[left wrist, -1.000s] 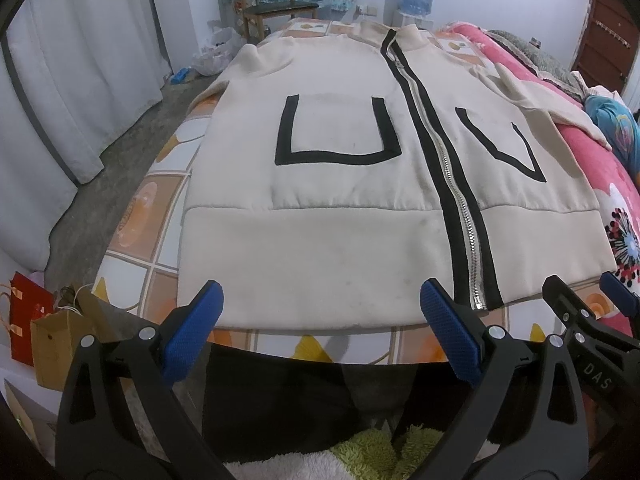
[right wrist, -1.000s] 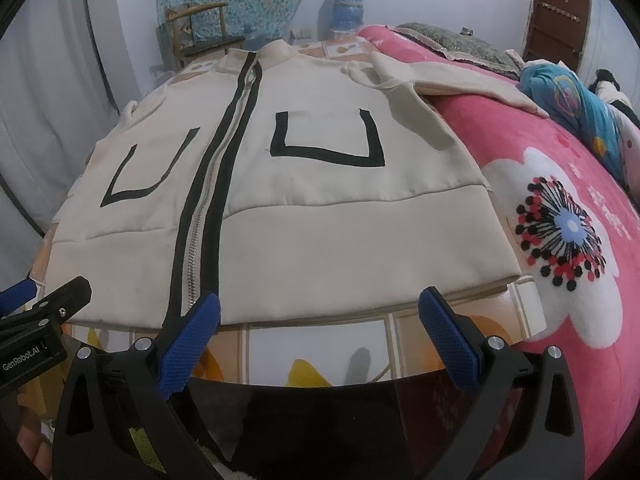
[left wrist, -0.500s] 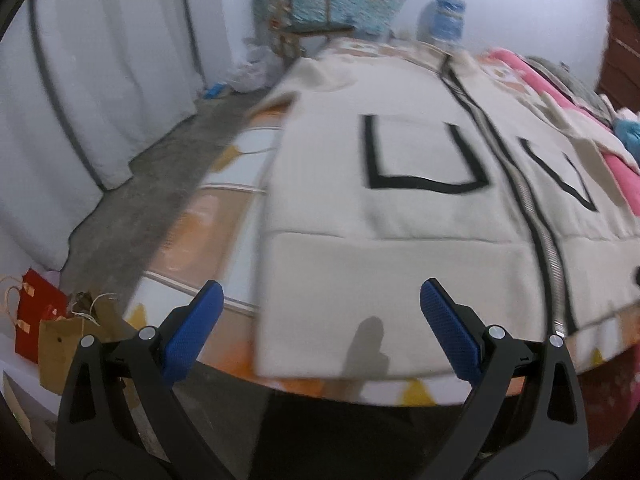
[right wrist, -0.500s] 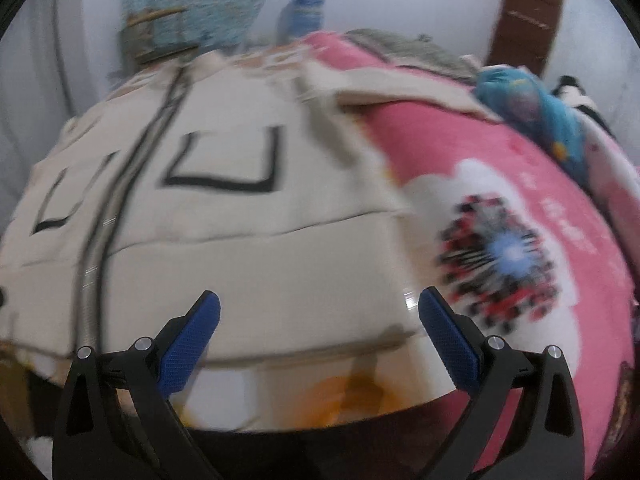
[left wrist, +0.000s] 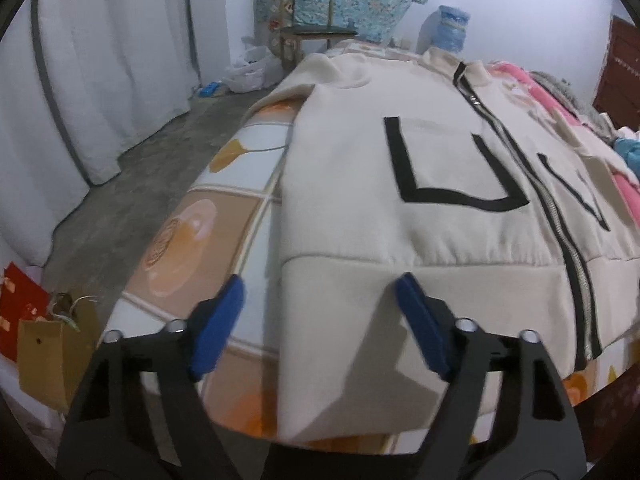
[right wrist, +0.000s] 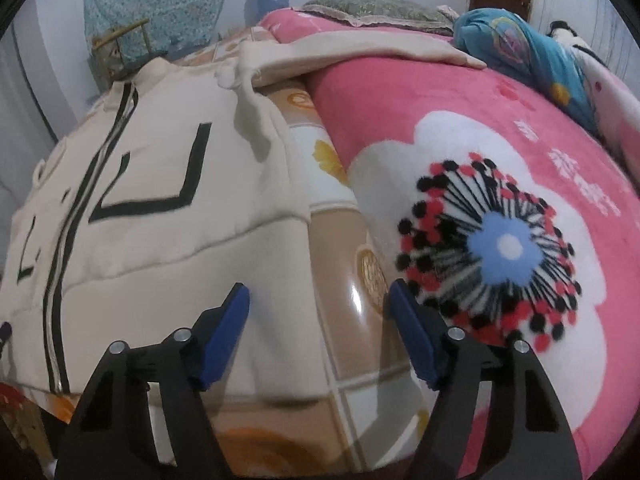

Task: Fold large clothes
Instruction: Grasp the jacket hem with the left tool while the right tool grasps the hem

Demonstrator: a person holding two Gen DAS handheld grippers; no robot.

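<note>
Spreading apart, my left hand-held gripper (left wrist: 320, 304) and right hand-held gripper (right wrist: 318, 308) now straddle the jacket's (left wrist: 400, 184) bottom corners, jaws narrowing but gripping nothing yet.

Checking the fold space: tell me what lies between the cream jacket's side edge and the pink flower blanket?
Only bare patterned mattress sheet separates the cream jacket from the pink flower blanket, in the right wrist view.
</note>
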